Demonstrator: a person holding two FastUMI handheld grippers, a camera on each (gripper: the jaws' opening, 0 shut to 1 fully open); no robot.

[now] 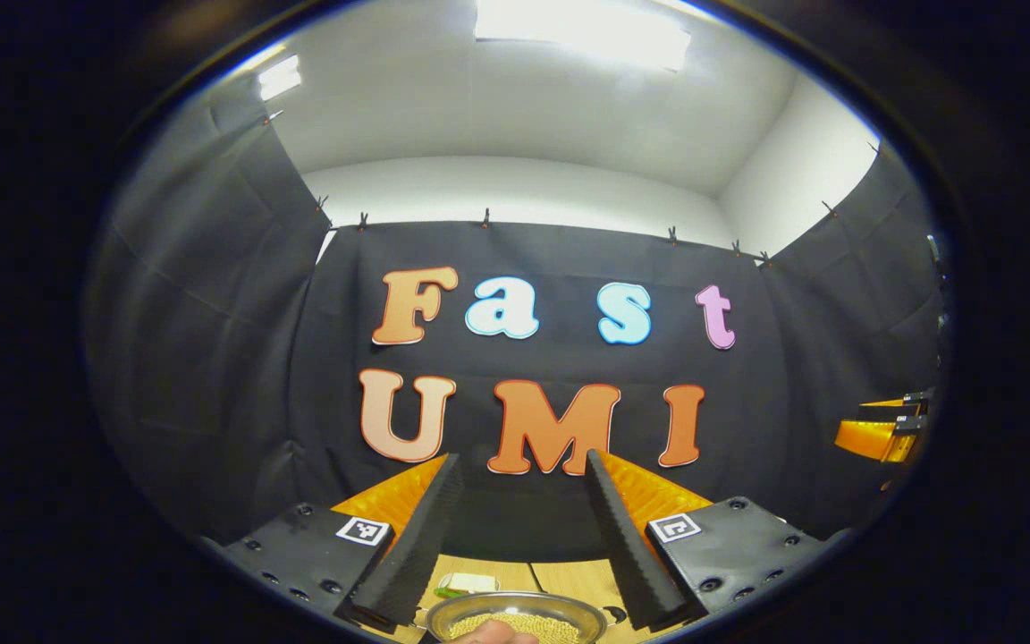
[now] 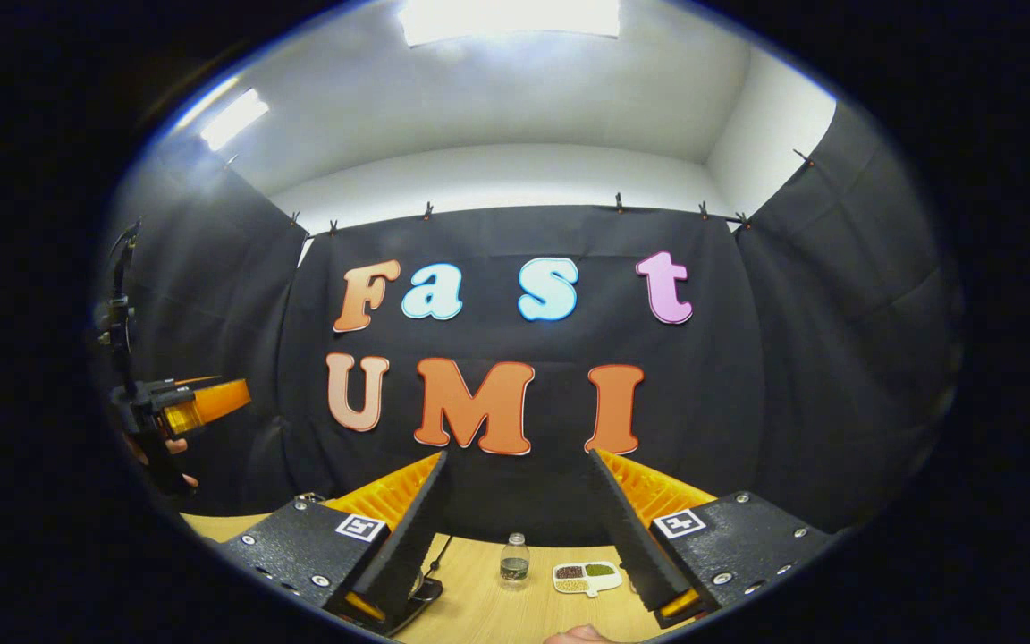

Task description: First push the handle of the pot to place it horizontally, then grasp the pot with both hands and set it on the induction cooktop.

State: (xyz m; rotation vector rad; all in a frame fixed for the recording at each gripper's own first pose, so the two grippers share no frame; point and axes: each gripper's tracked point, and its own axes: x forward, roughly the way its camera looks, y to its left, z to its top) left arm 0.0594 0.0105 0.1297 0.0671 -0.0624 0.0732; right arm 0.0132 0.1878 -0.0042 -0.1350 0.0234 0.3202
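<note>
A metal pot [image 1: 515, 610] holding pale grains peeks in at the bottom edge of the left gripper view, on the wooden table [image 1: 569, 581]. My left gripper [image 1: 522, 461] is raised above it, pointing at the back wall, open and holding nothing. The right gripper [image 2: 518, 456] is also lifted, open and bare. Each gripper appears off to the side in the other's view: the right gripper [image 1: 882, 434] at the far right, the left gripper [image 2: 184, 407] at the far left with a hand on it. The pot's handle is hidden.
A small white and green item [image 1: 466, 586] lies left of the pot. In the right gripper view a small bottle [image 2: 515, 559] and a divided dish of beans [image 2: 588, 577] stand on the table [image 2: 497, 608]. A dark flat object with a cable [image 2: 426, 590] lies by the left finger.
</note>
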